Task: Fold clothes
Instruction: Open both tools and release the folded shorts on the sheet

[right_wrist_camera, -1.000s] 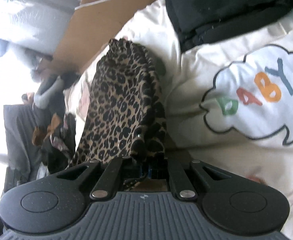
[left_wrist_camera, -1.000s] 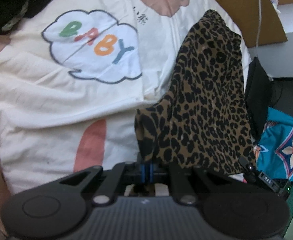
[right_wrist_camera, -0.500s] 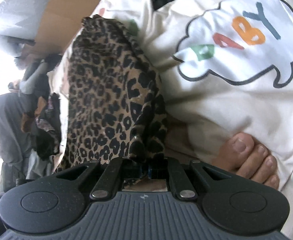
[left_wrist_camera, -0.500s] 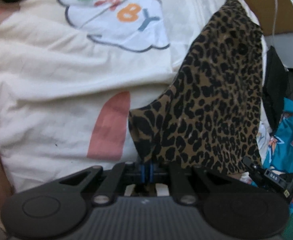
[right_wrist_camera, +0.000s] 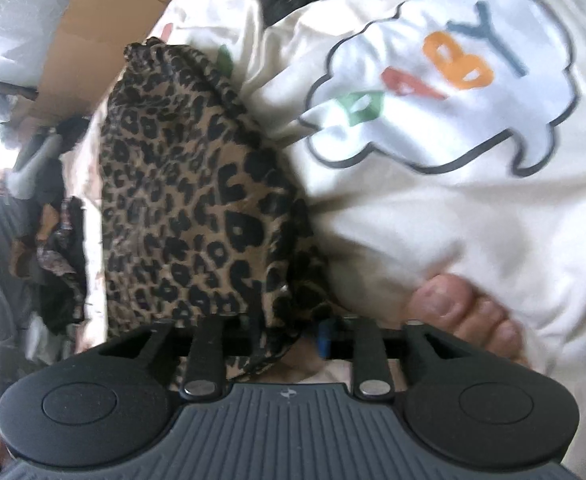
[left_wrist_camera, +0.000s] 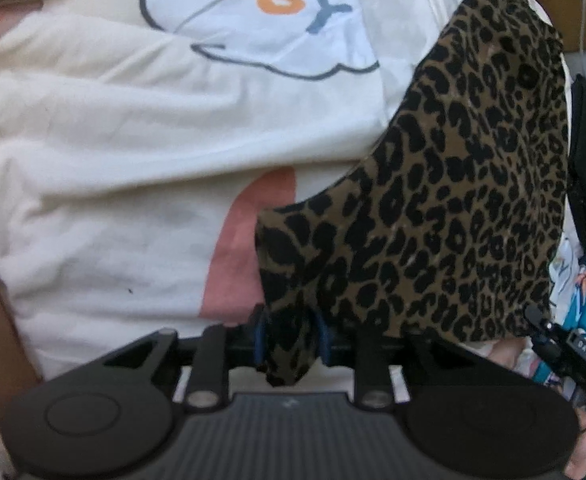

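Leopard-print cloth, brown with black spots (left_wrist_camera: 465,200), lies stretched out along the edge of the cream quilt with the "BABY" cloud print (left_wrist_camera: 113,128), which covers the bed. Both near corners of the garment sit at the two tools. On the left gripper (left_wrist_camera: 289,336), the jaws are opening; a hanging tongue of the spotted fabric is between the blue-edged fingers (left_wrist_camera: 258,338), and the pads look to stand clear of it rather than pinch it. The right gripper (right_wrist_camera: 285,340) is doing the same: its jaws are opening with the other corner of the cloth bunched loosely between them, no longer squeezed as far as I can judge.

To my eye this is a lay-down: the garment has been carried to the quilt so it rests flat and long, and the two corners are let go together so the edge stays straight for a fold. A person's bare toes (right_wrist_camera: 465,312) poke out just beside the right gripper, partly on the quilt.
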Available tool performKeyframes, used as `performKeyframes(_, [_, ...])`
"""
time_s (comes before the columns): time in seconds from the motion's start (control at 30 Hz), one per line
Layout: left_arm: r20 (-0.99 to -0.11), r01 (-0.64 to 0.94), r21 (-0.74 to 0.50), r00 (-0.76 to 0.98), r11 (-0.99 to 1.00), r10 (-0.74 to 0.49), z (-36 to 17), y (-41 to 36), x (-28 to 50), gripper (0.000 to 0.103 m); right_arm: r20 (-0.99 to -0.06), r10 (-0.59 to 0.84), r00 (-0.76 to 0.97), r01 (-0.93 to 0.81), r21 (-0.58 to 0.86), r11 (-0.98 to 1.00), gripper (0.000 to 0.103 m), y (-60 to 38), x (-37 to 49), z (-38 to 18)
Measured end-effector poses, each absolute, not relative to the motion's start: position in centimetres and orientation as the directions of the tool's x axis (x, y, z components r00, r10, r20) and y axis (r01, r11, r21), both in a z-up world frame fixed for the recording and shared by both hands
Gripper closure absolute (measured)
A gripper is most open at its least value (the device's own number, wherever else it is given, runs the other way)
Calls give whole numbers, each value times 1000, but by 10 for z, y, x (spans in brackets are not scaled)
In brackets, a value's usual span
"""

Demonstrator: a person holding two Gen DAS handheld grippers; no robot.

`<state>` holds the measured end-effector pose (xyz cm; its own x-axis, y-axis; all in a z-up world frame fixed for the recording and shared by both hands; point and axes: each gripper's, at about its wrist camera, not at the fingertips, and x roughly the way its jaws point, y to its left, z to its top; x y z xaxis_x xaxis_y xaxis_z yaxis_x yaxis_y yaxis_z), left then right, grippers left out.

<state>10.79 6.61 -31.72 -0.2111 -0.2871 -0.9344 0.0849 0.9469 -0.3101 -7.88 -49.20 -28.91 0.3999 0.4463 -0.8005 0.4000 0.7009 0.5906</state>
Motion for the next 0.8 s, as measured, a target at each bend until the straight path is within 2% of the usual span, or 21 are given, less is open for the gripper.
performKeyframes(0.1, [-962, 107, -220, -187, 970, -198, -301, 48, 116, 58, -811, 401, 425, 415, 569, 710, 65, -501, -83, -281])
performKeyframes(0.23, [-969, 151, -156, -216, 976, -121, -276, 16, 136, 55, -795, 360, 488, 422, 576, 700, 64, -510, -84, -270])
performKeyframes(0.37, [-979, 197, -121, -188, 973, -84, -236, -18, 167, 49, -783, 350, 514, 412, 583, 700, 64, -508, -81, -265])
performKeyframes(0.5, [-985, 246, -115, -150, 963, -79, -190, -32, 178, 39, -777, 344, 526, 397, 583, 709, 64, -505, -76, -261])
performKeyframes(0.67, [-991, 364, -115, -105, 924, -82, -137, -58, 181, 36, -776, 319, 544, 384, 569, 728, 64, -501, -69, -253])
performKeyframes(0.8, [-986, 462, -165, -81, 872, -144, -121, -73, 177, 34, -777, 296, 555, 373, 551, 746, 64, -498, -62, -247])
